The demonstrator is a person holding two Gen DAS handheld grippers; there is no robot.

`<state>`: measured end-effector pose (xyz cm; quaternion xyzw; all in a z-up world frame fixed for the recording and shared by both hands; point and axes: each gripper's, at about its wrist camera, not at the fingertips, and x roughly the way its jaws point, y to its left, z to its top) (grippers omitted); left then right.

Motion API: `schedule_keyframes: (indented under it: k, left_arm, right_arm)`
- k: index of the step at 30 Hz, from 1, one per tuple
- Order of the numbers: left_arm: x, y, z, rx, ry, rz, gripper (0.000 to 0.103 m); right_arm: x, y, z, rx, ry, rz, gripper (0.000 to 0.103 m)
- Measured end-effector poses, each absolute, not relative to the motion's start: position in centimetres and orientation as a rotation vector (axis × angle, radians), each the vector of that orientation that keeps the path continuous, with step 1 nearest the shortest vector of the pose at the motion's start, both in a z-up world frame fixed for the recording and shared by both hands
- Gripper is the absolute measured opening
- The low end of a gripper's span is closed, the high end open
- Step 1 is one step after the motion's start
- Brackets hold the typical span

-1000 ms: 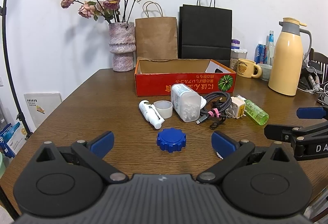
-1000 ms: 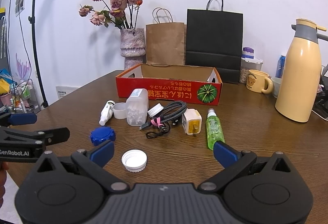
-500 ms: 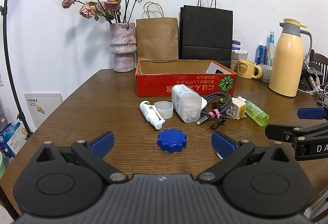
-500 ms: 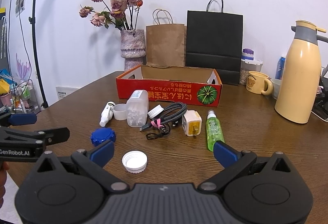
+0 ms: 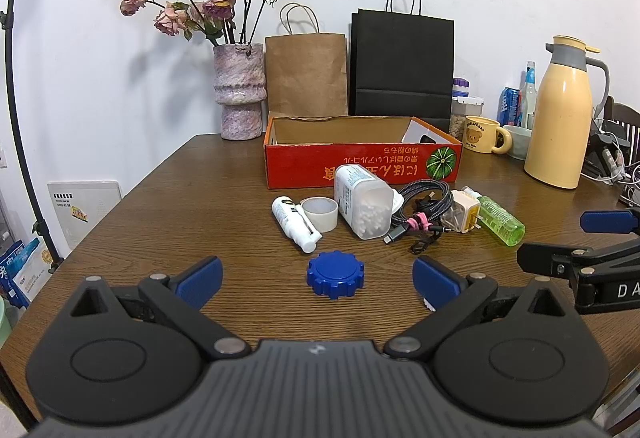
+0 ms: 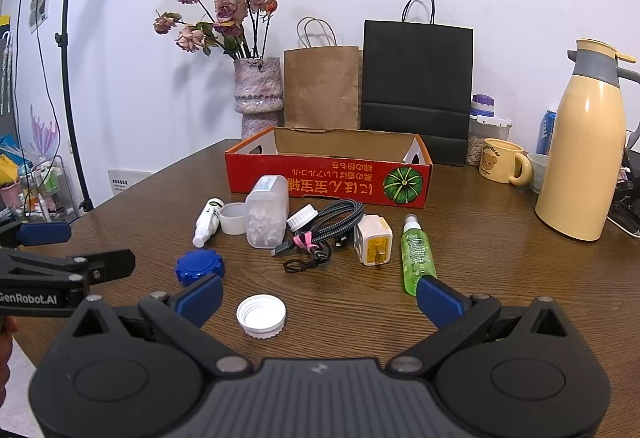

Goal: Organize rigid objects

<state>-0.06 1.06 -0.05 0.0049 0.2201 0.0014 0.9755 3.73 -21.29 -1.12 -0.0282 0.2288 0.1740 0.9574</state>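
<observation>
A blue ridged lid (image 5: pixel 335 274) lies on the wooden table between the open fingers of my left gripper (image 5: pixel 316 280). It also shows in the right wrist view (image 6: pixel 199 266). A white cap (image 6: pixel 261 316) lies between the open fingers of my right gripper (image 6: pixel 320 298). Farther back lie a small white bottle (image 5: pixel 295 223), a translucent cup (image 5: pixel 319 213), a clear jar of white pellets (image 5: pixel 364 205), a coiled cable (image 5: pixel 420 209), a white charger (image 6: pixel 373 244) and a green spray bottle (image 6: pixel 417 253). An open red cardboard box (image 5: pixel 362 163) stands behind them. Both grippers are empty.
A vase of dried roses (image 5: pixel 239 89), a brown paper bag (image 5: pixel 306 75) and a black paper bag (image 5: pixel 402 67) stand at the back by the wall. A yellow thermos (image 5: pixel 558 125), a bear mug (image 5: pixel 482 135) and cans are at the back right.
Both views have shifted very slightly; the objects sit a little lower in frame. Nothing on the table has moved and both grippers stay open.
</observation>
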Motion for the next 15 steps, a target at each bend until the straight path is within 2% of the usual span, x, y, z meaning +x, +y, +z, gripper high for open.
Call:
schedule_keyframes:
  k: [15]
  left_arm:
    - [-0.05, 1.09, -0.05, 0.009, 0.444, 0.002, 0.103]
  right_arm:
    - [3.79, -21.37, -1.01, -0.058, 0.462, 0.351, 0.103]
